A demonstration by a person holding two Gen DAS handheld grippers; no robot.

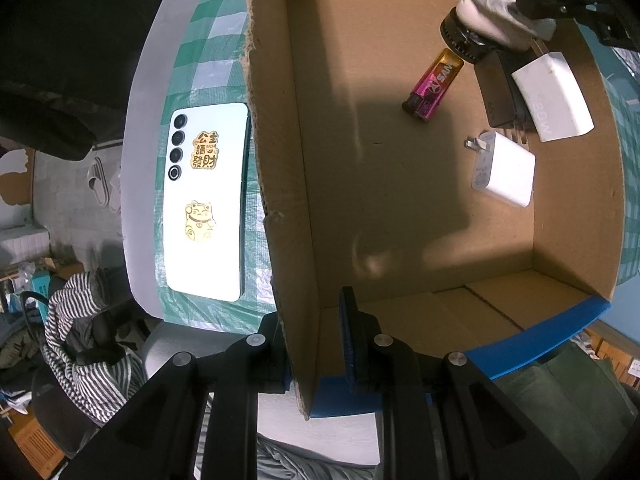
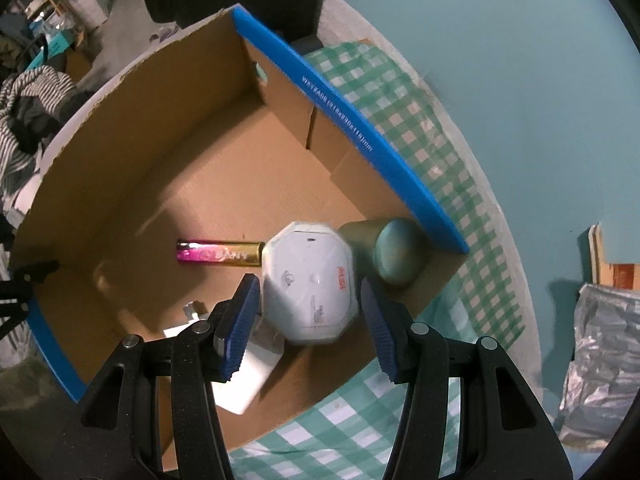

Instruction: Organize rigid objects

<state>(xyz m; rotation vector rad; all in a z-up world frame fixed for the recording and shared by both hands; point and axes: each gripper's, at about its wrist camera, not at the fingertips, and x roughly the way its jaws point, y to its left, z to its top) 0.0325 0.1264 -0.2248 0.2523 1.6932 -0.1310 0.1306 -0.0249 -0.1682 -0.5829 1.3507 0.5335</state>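
- The white octagonal object (image 2: 308, 288) sits between the blue pads of the right gripper (image 2: 308, 320), which pinch it on both flanks. It hangs above the floor of the cardboard box (image 2: 132, 128), near the blue-edged wall.
- Directly beneath and beside it lie a pink-gold lighter (image 2: 220, 255), a dark cylindrical item (image 2: 394, 252) and white chargers (image 1: 504, 168). A drop from here would likely land on one of them, and the object could tip or roll.
- Risk: the pads contact only the object's slanted facets. A slight twist might let it slip out early.
- The left gripper (image 1: 316, 360) is nearly closed, pinching the box's near wall between its pads. If that hold loosens, the box could shift as the object lands.
- A white phone (image 1: 206, 200) rests outside the box on the checked cloth (image 1: 212, 60), just beside the wall. A box shift would push against it.
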